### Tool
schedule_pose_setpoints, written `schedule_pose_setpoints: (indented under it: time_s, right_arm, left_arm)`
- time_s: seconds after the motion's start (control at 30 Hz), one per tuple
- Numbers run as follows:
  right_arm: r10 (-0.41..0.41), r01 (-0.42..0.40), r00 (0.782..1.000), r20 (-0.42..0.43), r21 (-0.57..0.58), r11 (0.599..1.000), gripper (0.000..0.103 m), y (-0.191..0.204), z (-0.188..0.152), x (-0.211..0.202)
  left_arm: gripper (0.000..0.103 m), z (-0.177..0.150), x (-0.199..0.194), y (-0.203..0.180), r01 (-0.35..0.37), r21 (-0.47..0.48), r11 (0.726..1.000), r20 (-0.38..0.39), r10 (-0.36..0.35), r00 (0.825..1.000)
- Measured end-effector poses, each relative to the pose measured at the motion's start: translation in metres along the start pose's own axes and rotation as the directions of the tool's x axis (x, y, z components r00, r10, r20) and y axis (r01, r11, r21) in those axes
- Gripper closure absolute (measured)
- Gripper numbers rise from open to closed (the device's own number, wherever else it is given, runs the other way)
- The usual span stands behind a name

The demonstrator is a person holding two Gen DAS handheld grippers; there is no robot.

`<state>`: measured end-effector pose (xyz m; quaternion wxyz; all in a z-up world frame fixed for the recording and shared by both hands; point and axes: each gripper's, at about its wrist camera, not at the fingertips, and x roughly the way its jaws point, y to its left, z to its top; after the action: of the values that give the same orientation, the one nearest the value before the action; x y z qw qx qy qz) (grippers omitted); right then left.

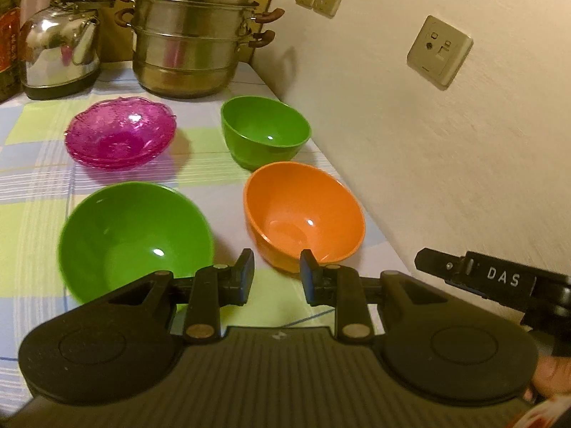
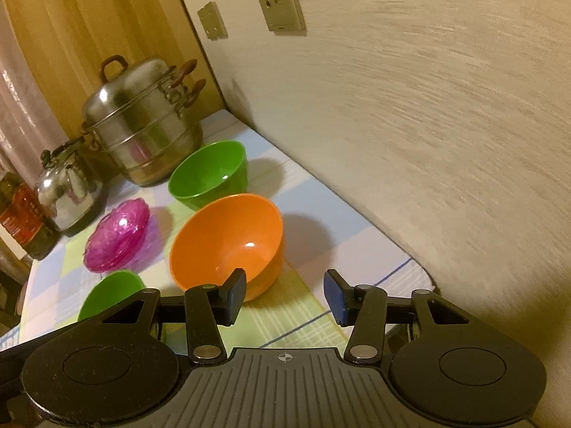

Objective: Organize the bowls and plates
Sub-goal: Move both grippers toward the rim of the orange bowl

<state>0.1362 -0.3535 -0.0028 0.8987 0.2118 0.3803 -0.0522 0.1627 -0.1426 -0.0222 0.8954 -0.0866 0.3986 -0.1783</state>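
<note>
Biggest thing here is the steamer pot [image 1: 192, 32], parked at the back of the checked tablecloth [image 1: 32, 192] with a shiny kettle [image 1: 60, 46] just beside it and a bottle [image 2: 21, 224] at the edge. In front of those sit the bowls: a near green bowl [image 1: 135, 235], an orange bowl [image 1: 303, 214] beside the wall, a far green bowl [image 1: 266, 130] right behind the orange one, plus a stack of pink glass plates [image 1: 119, 132] near the kettle. All upright, none touching as far as I can see. The left gripper [image 1: 276, 278] hovers between the near green and orange bowls, jaws apart, holding nothing. The right gripper [image 2: 285, 296] is spread wide too, empty, just in front of the orange bowl. Couple of wall sockets [image 1: 440, 51] up top.
</note>
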Motion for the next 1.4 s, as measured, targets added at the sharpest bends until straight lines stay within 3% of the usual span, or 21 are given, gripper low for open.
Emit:
schedule_pose_setpoints:
  time_s: [0.47,0.83,1.0,1.4]
  right_arm:
    - [0.0,0.001,0.999,-0.041,0.021,1.0,0.055,-0.013,0.02,0.058]
    - [0.012,-0.015,0.995,-0.096,-0.023,1.0,0.055,-0.01,0.031,0.102]
    - [0.006,-0.01,0.993,-0.121,-0.033,0.999,0.066,-0.009,0.031,0.115]
    - [0.003,-0.013,0.988,-0.157,-0.061,0.998,0.079,-0.002,0.031,0.132]
  left_arm:
    - [0.079,0.022,0.06,0.008,-0.04,-0.016,0.999,-0.026,0.039,0.999]
    - [0.079,0.028,0.091,0.003,-0.101,0.032,0.994,-0.045,0.103,0.994]
    - [0.079,0.028,0.101,0.002,-0.118,0.051,0.992,-0.062,0.121,0.991]
    - [0.086,0.03,0.114,0.005,-0.137,0.052,0.989,-0.09,0.141,0.986]
